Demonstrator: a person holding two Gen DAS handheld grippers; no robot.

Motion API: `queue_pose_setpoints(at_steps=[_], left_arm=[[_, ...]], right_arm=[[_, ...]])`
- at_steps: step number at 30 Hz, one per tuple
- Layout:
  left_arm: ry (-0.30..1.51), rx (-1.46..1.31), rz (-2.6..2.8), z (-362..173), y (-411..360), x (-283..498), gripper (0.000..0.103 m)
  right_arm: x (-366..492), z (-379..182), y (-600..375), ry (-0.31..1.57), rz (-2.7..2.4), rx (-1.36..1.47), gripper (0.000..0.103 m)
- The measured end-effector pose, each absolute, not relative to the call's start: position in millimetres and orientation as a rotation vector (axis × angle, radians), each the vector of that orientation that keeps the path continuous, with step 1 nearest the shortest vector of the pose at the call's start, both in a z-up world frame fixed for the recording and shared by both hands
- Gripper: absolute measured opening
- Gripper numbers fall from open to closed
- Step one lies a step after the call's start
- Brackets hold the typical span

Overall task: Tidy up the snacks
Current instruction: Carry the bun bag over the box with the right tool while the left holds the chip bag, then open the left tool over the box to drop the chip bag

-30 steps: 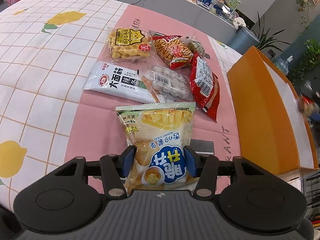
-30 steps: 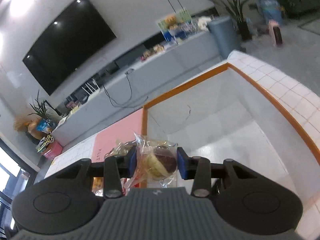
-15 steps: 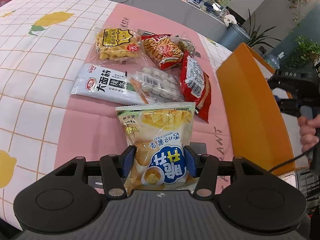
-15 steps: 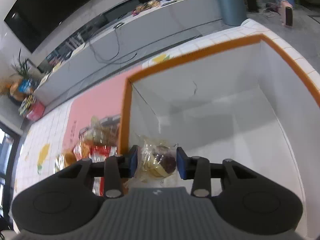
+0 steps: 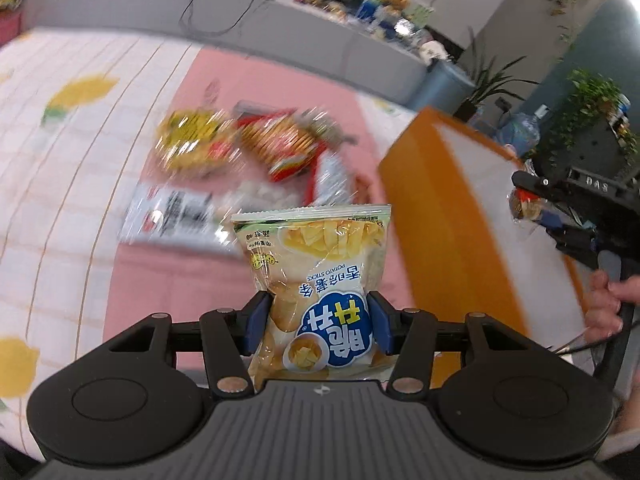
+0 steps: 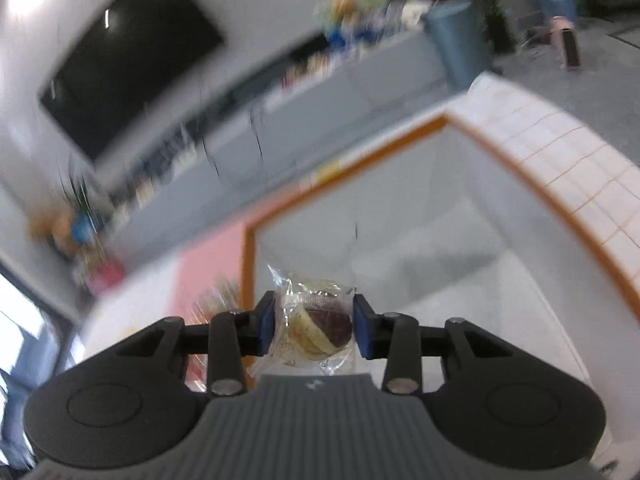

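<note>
My left gripper is shut on a green and yellow potato sticks bag, held above the pink mat. An orange box with a white inside stands to its right. In the right wrist view my right gripper is shut on a small clear packet with a round brown and cream pastry, held over the near left corner of the orange box. The right gripper with that packet also shows in the left wrist view, above the box, with a hand on its handle.
Several snack packets lie blurred on the pink mat: a yellow one, a red one and a white one. The tablecloth is white with lemon prints. A grey counter and plants stand behind.
My left gripper has risen with the potato sticks bag, so the snacks on the mat look farther off. The right gripper with its packet dipped toward the box, then tilted back up.
</note>
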State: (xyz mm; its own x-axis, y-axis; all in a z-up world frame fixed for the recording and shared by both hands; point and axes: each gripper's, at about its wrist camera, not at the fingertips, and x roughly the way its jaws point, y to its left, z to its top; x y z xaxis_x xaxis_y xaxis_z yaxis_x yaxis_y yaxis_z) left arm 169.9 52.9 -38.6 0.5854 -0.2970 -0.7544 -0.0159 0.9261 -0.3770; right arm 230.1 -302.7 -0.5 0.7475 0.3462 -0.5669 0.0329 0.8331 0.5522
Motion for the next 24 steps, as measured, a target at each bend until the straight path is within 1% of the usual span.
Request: queue_pose_setpoints(at_steps=[5, 8, 12, 19, 24], left_arm=[[0.885, -0.336, -0.211, -1, 11, 186, 0.059], [0.898, -0.317, -0.243, 7, -26, 202, 0.059], [0.91, -0.271, -0.292, 11, -78, 225, 0.059], [0.951, -0.152, -0.236, -11, -143, 261, 0.059], [0.967, -0.103, -0.181, -27, -158, 269, 0.062]], right_arm=[[215, 19, -319, 0.637, 0.168, 0.47, 0.038], [210, 18, -337, 0.599, 0.167, 0.502, 0.038], [208, 18, -349, 0.609, 0.152, 0.461, 0.038], [193, 11, -394, 0.568, 0.117, 0.557, 0.038], [184, 11, -414, 0.569, 0.096, 0.566, 0.038]])
